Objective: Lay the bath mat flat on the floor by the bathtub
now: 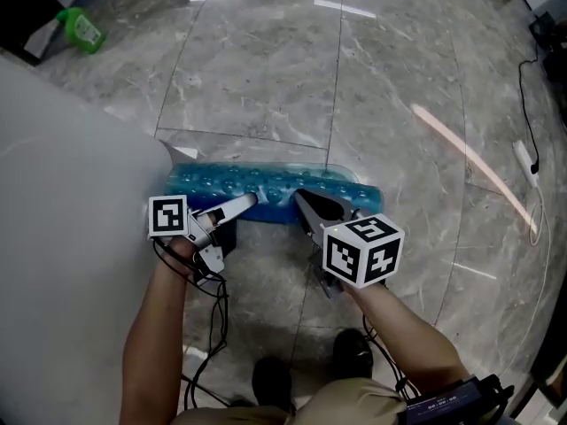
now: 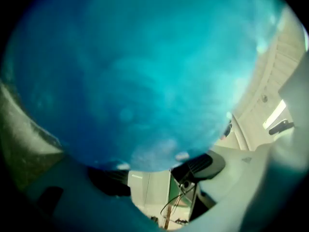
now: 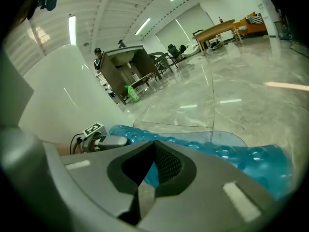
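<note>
The blue bubbly bath mat (image 1: 266,187) lies bunched in a long roll on the marble floor beside the white bathtub (image 1: 62,228), and a clear flap of it (image 1: 257,149) is spread beyond the roll. My right gripper (image 1: 304,204) is shut on the roll's near edge; in the right gripper view blue mat (image 3: 241,161) shows between its closed pads (image 3: 166,166). My left gripper (image 1: 241,205) reaches the roll's left part with its jaws wide apart. In the left gripper view the mat (image 2: 135,71) fills most of the picture just above the gripper (image 2: 154,177), and the room shows between the pads.
A green bottle (image 1: 81,29) lies on the floor at the far left. A cable and a power strip (image 1: 527,156) run along the right edge. The person's shoes (image 1: 275,381) stand just behind the grippers. Wooden tables (image 3: 217,30) and a booth (image 3: 128,66) stand far off.
</note>
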`<action>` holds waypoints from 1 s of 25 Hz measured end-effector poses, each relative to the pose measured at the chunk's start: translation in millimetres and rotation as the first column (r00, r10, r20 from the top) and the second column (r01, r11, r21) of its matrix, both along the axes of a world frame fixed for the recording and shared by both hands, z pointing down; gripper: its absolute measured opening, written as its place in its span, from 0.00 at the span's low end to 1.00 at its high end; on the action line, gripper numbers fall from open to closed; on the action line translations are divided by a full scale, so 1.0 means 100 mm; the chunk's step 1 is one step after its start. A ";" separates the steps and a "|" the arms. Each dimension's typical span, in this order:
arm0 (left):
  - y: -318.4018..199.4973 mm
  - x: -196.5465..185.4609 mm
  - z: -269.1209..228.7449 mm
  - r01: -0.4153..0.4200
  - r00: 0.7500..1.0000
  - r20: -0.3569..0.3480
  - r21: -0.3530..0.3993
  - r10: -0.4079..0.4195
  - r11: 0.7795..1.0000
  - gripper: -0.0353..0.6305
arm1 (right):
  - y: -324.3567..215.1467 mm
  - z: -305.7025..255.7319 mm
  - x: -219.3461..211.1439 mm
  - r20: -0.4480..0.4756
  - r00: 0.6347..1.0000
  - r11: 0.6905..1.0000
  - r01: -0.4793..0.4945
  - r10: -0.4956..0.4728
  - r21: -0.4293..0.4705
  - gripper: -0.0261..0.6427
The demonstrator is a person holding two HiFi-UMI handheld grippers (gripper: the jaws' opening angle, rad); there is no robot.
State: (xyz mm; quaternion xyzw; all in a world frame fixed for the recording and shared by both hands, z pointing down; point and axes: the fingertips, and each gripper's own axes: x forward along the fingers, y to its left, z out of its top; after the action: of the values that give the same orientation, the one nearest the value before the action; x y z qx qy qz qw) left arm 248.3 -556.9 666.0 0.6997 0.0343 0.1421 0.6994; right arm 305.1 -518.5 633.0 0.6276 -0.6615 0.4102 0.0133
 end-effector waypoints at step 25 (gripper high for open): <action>-0.13 -0.22 -0.37 -0.183 0.904 0.361 0.810 -0.228 0.557 0.06 | 0.81 0.02 -0.68 0.015 1.000 0.979 0.011 -0.008 -0.204 0.04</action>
State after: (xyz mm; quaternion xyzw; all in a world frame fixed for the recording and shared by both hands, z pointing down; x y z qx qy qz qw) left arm 226.3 -570.3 628.9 0.8965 -0.1995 0.2813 0.2782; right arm 237.5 -437.4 634.6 0.6169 -0.6189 0.4802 0.0751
